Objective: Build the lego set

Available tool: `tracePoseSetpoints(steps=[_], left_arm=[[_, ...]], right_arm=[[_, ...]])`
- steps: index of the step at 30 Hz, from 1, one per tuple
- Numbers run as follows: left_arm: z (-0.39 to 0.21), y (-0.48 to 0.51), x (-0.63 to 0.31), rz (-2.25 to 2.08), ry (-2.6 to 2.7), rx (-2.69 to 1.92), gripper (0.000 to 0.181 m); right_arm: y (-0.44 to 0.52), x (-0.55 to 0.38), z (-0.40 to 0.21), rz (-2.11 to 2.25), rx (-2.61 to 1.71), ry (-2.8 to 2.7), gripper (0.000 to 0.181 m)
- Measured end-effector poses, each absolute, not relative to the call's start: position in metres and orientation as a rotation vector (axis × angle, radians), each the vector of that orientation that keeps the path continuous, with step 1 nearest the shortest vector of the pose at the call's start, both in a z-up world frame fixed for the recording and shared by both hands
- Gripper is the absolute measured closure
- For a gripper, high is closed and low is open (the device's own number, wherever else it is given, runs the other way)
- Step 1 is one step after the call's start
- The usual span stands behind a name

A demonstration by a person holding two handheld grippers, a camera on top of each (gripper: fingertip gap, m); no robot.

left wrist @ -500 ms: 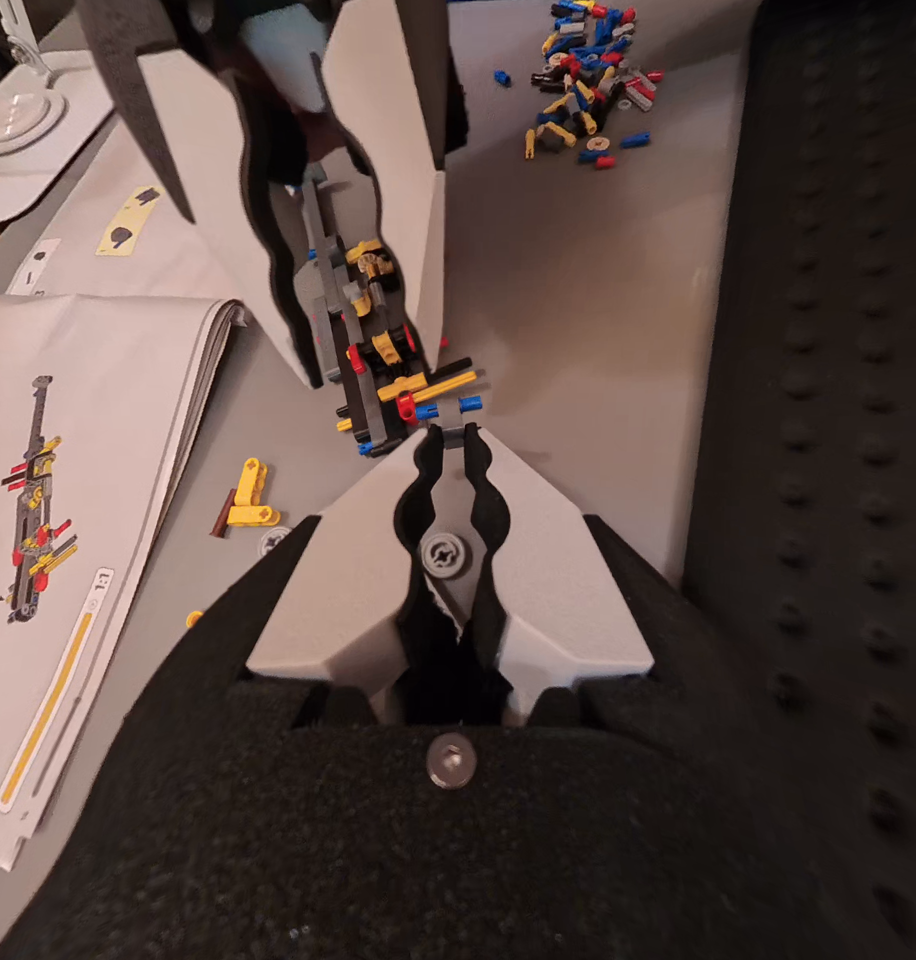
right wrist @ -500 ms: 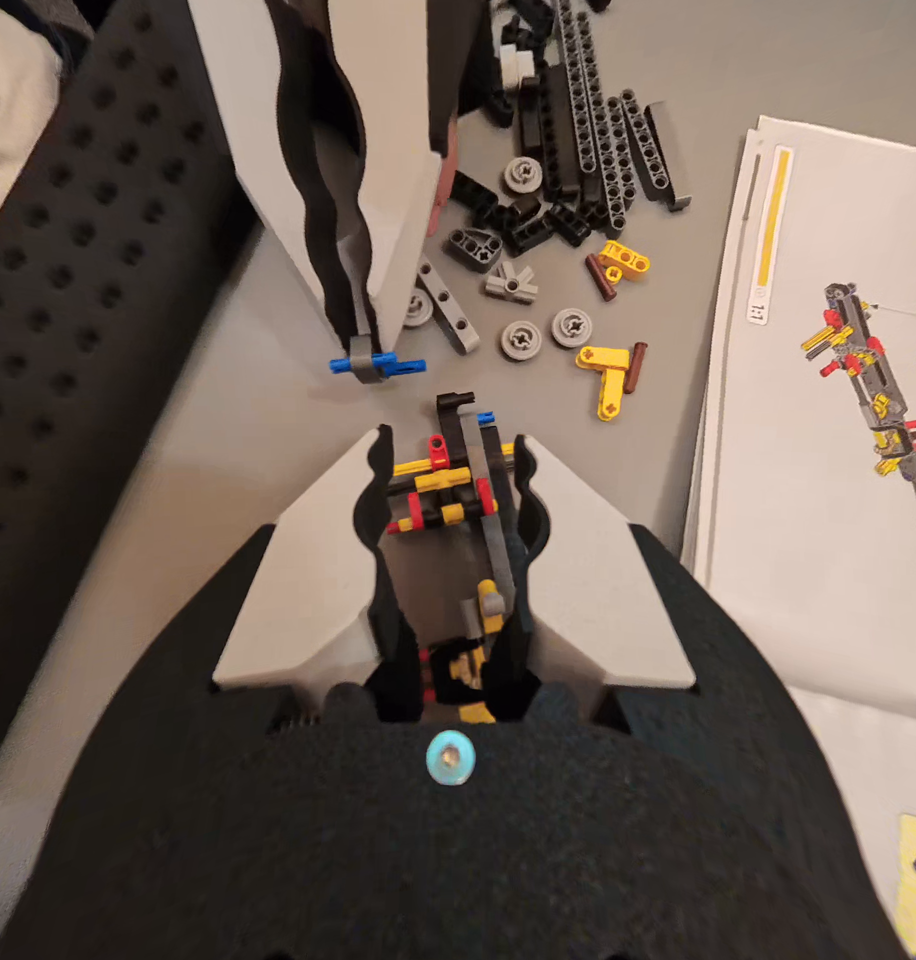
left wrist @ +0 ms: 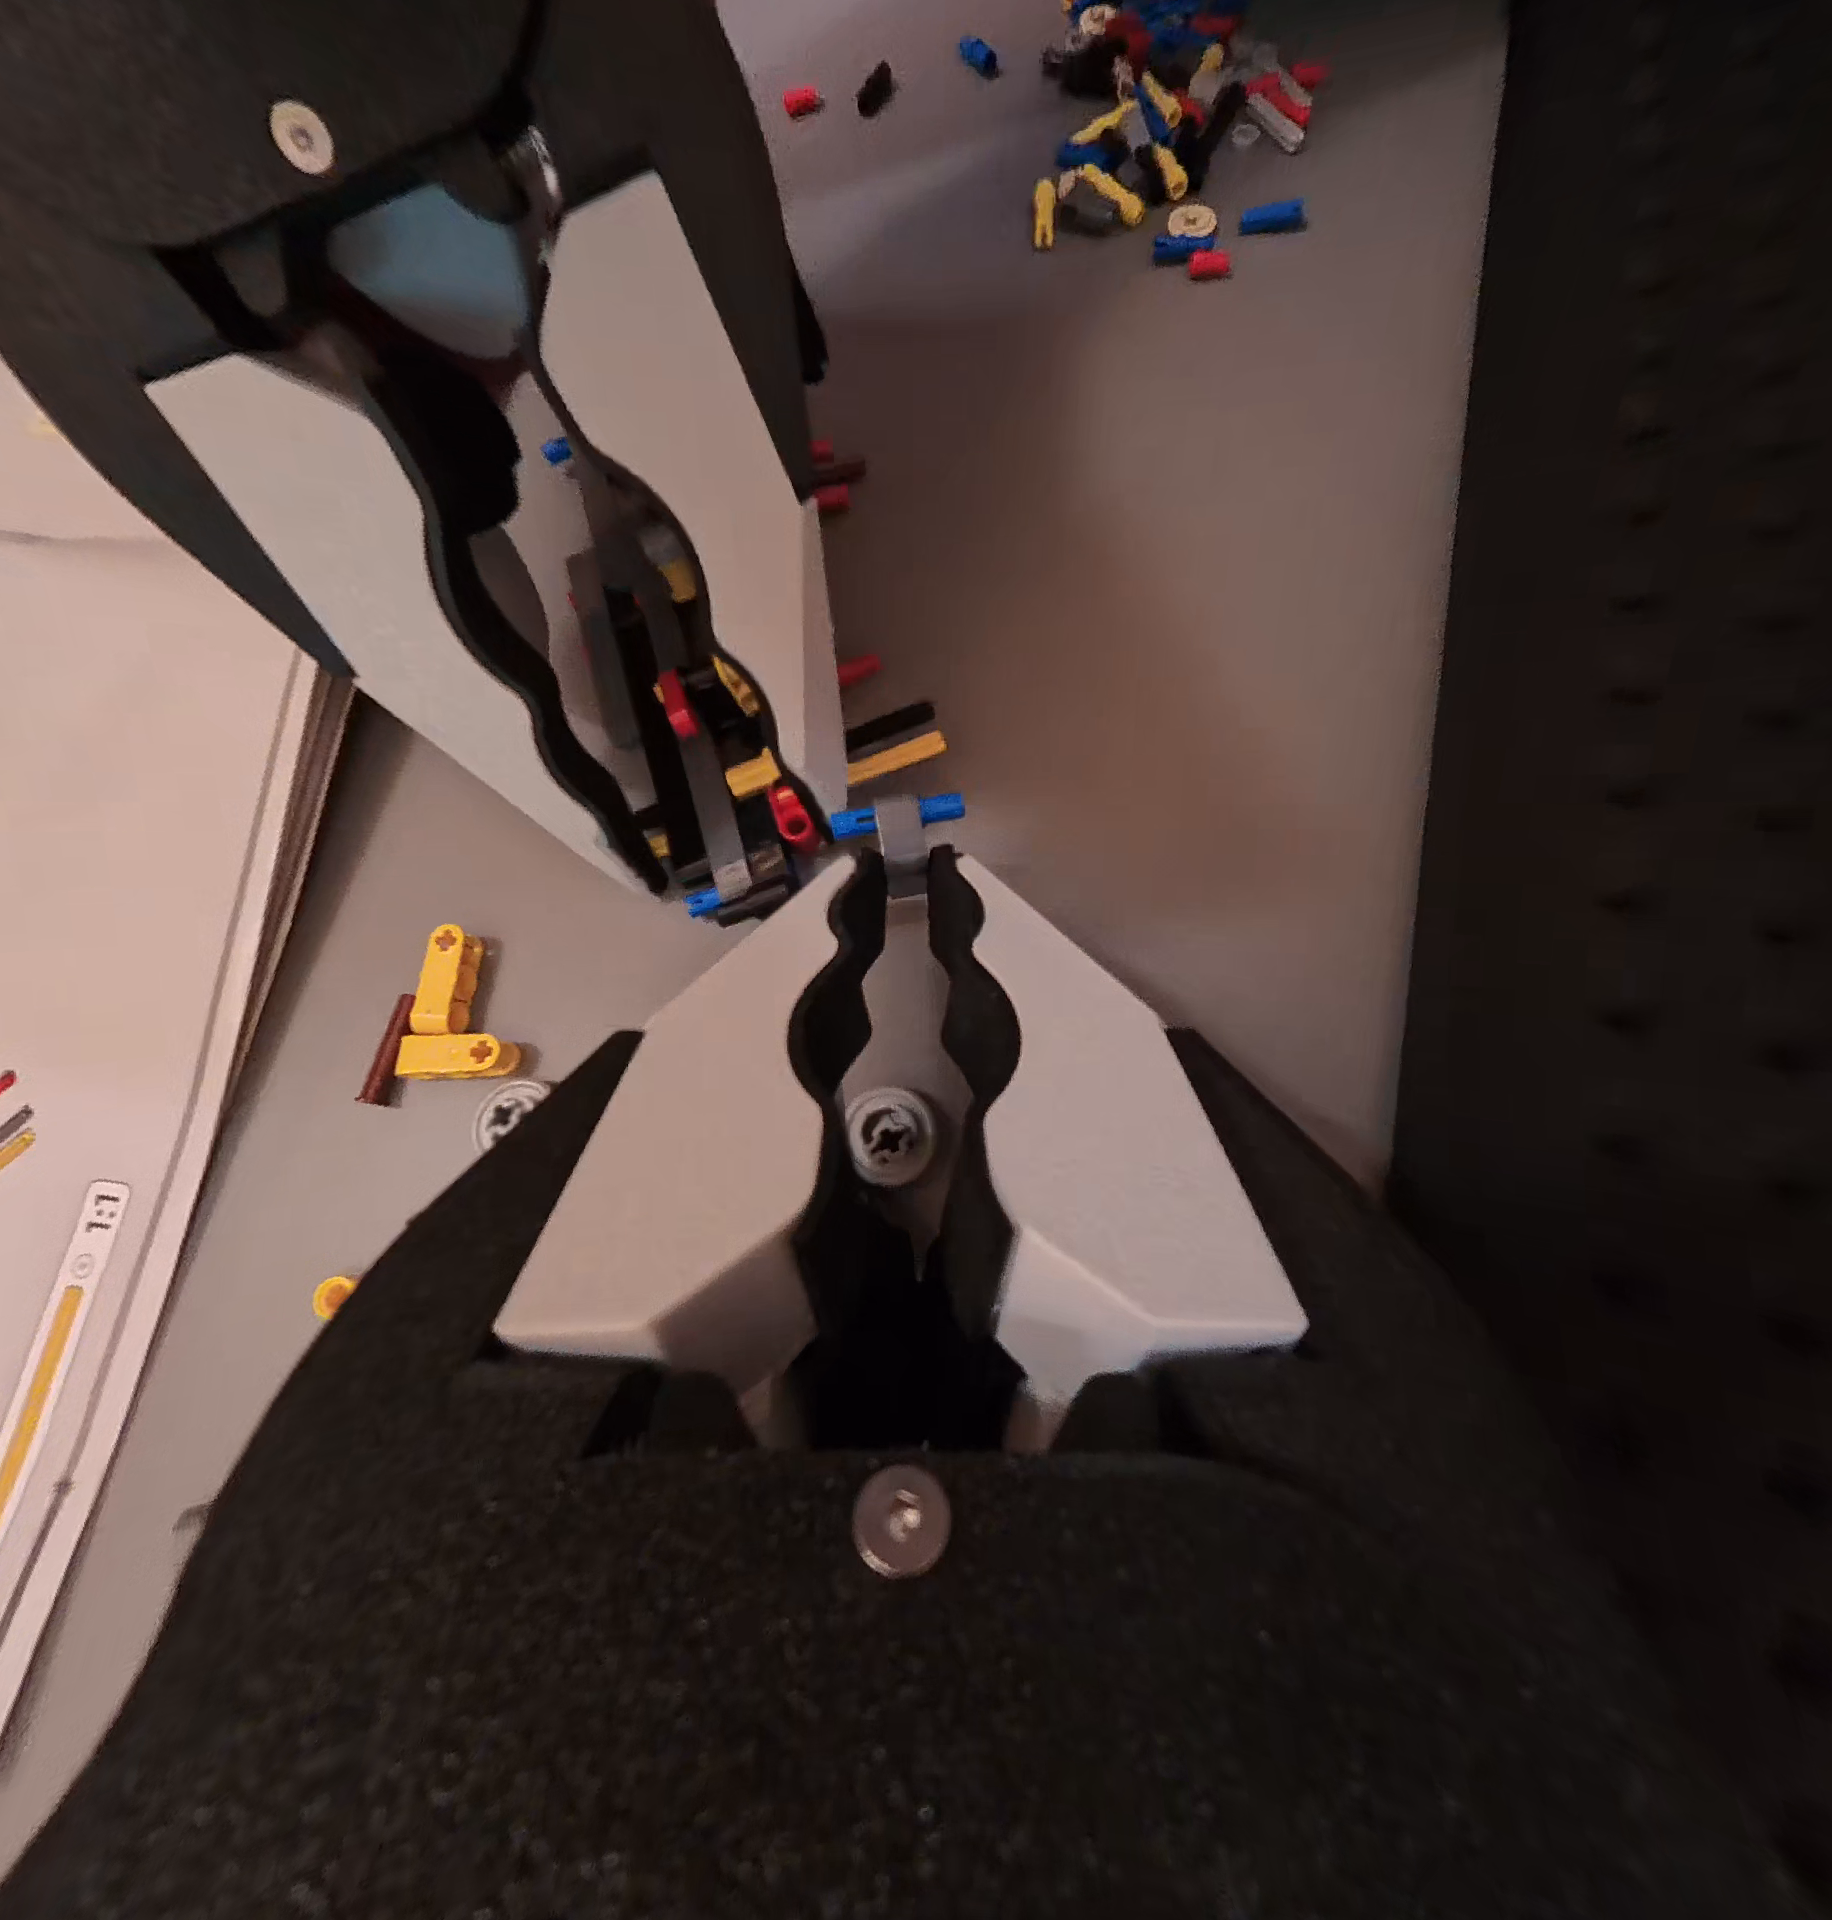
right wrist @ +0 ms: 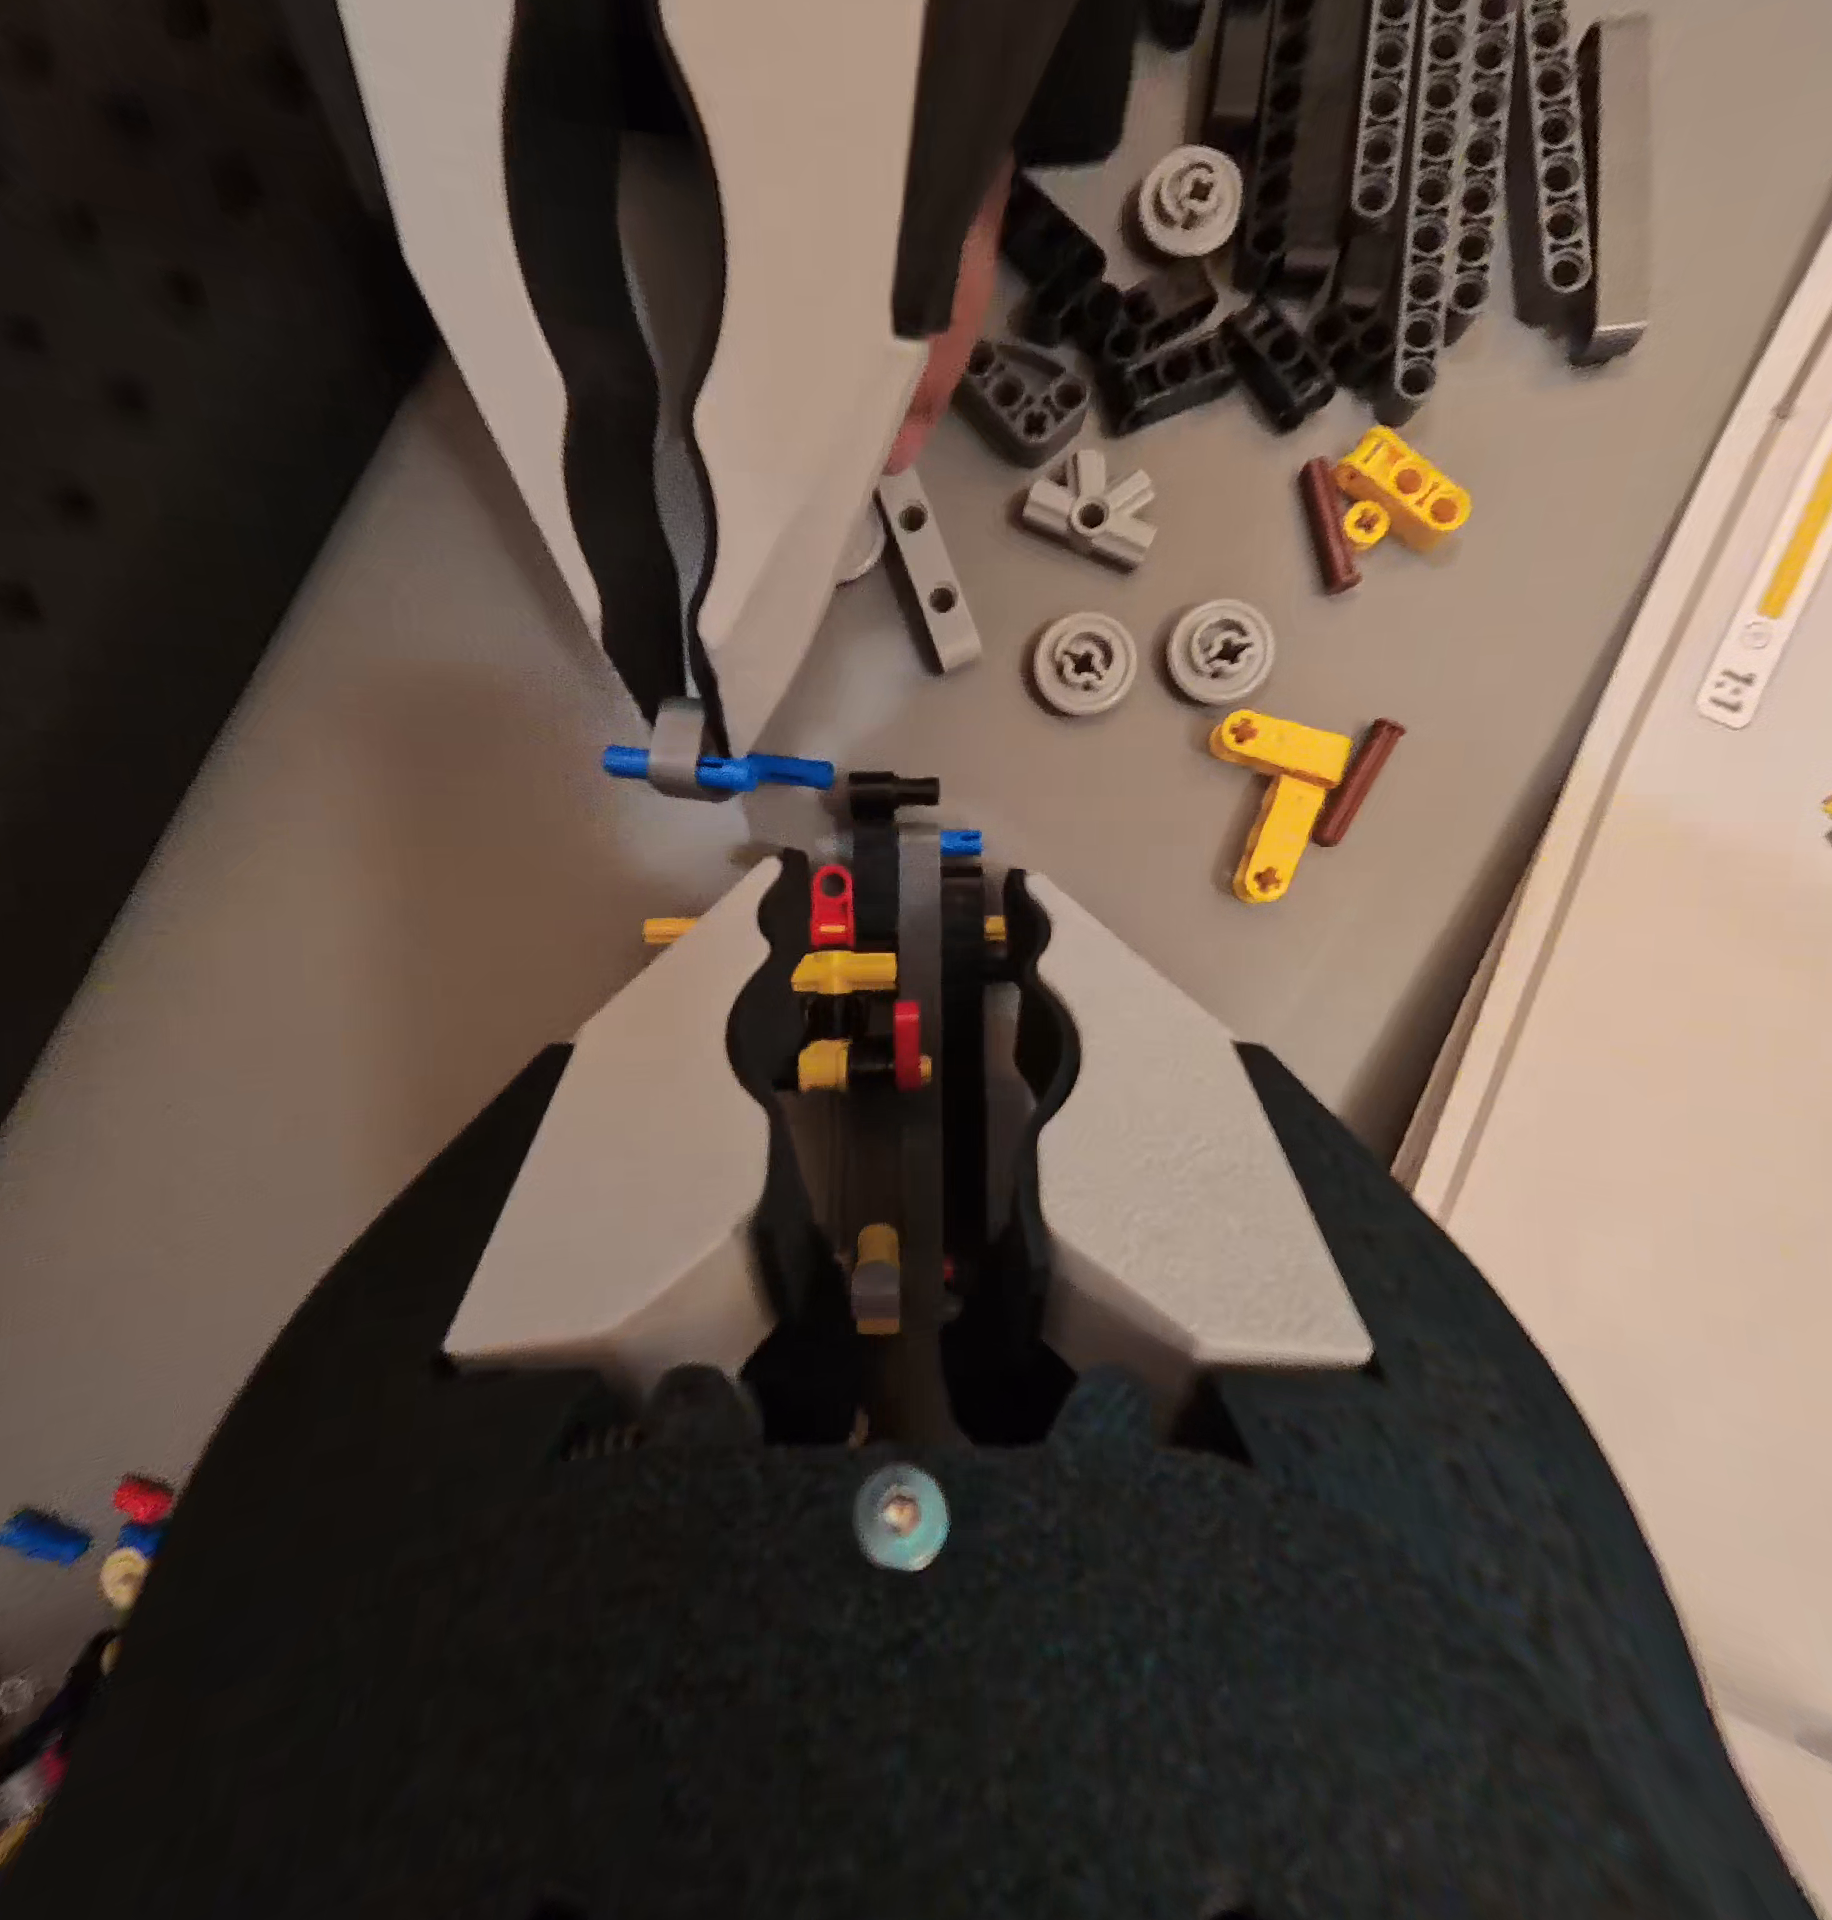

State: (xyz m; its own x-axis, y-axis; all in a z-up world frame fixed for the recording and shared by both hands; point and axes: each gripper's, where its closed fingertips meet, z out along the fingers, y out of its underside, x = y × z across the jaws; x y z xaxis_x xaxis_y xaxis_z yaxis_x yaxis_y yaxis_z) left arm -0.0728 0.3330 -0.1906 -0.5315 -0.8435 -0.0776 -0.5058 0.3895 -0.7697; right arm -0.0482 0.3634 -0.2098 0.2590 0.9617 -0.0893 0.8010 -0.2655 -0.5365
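So my left gripper (left wrist: 904,868) had its jaws pinched down on a little grey connector with a blue pin (left wrist: 899,826) through it, gripped right at the tips. The right gripper (right wrist: 896,894) had its jaws clamped around the half-built assembly (right wrist: 891,997), that black and grey beam thing with yellow and red bits, which ran back deep between the fingers. In the right wrist view the pin's end sat just beside the black top end of the assembly, close but I couldn't tell if they touched. Both were held up over the grey bench (left wrist: 1151,520).

Down on the bench there were two yellow L-shaped pieces with brown pins (right wrist: 1296,800), a few grey pulley wheels (right wrist: 1083,662), and a heap of black and grey beams (right wrist: 1411,208) near the top of the right view. The instruction booklet (left wrist: 112,883) lay open on the left side in the left view, and a pile of small coloured pins (left wrist: 1161,156) sat farther off. A dark pegged mat (left wrist: 1670,935) ran along the bench edge.
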Motion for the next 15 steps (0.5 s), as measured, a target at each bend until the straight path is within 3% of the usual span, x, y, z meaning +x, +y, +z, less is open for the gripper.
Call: tracePoseSetpoints(steps=[15], left_arm=[[-0.198,0.338,-0.0674,-0.993,2.181,-1.27,0.175]], right_arm=[[0.3653,-0.0479,-0.2074,0.814,-2.109,-1.427,0.15]])
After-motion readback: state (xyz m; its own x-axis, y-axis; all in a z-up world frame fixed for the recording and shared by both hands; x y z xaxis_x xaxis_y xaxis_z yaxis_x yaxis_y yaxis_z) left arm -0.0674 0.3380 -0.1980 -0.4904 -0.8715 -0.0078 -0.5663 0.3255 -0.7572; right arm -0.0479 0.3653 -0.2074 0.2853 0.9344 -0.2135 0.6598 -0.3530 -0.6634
